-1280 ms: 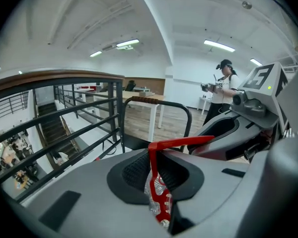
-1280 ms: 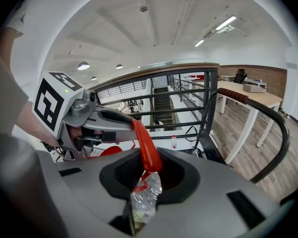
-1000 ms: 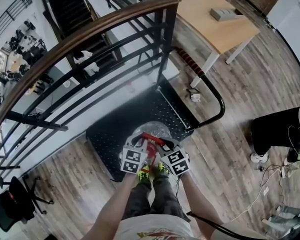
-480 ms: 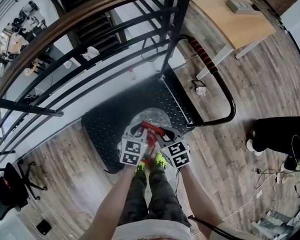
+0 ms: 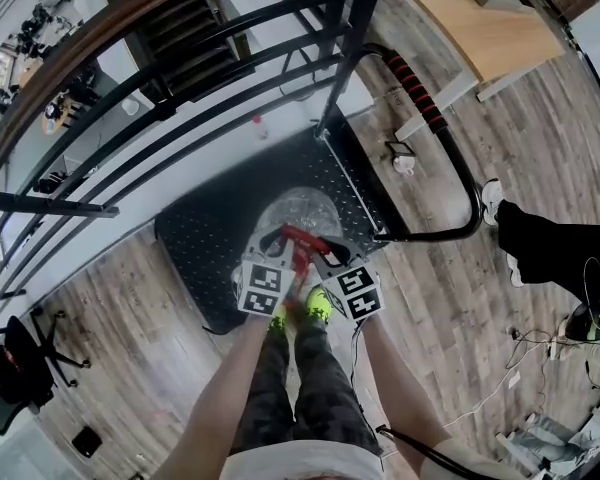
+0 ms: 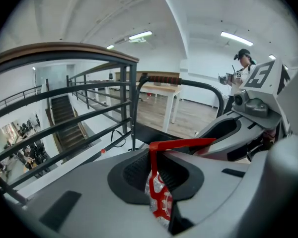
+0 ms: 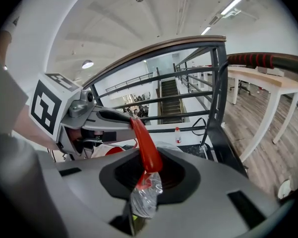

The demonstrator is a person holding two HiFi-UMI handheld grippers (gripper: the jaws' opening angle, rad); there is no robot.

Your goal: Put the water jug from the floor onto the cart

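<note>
Left claw [image 6: 157, 181] and right claw [image 7: 143, 178] clamp the red handle [image 5: 301, 239] of the water jug [image 5: 294, 211] over the cart [image 5: 208, 253]; the railing [image 5: 180, 103] stands just behind.

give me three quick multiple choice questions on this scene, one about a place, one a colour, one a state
1. Where is the water jug?
A. on the wooden table
B. over the black deck of the cart
C. on the stairs

2. What colour is the jug's handle?
A. blue
B. white
C. red

3. How do the left gripper and the right gripper stand?
A. both shut on the handle
B. both open, clear of it
C. only one shut on it

Answers:
1 B: the head view shows the jug above the cart's deck.
2 C: the handle is red in every view.
3 A: each gripper view shows its jaws clamped on the handle.
</note>
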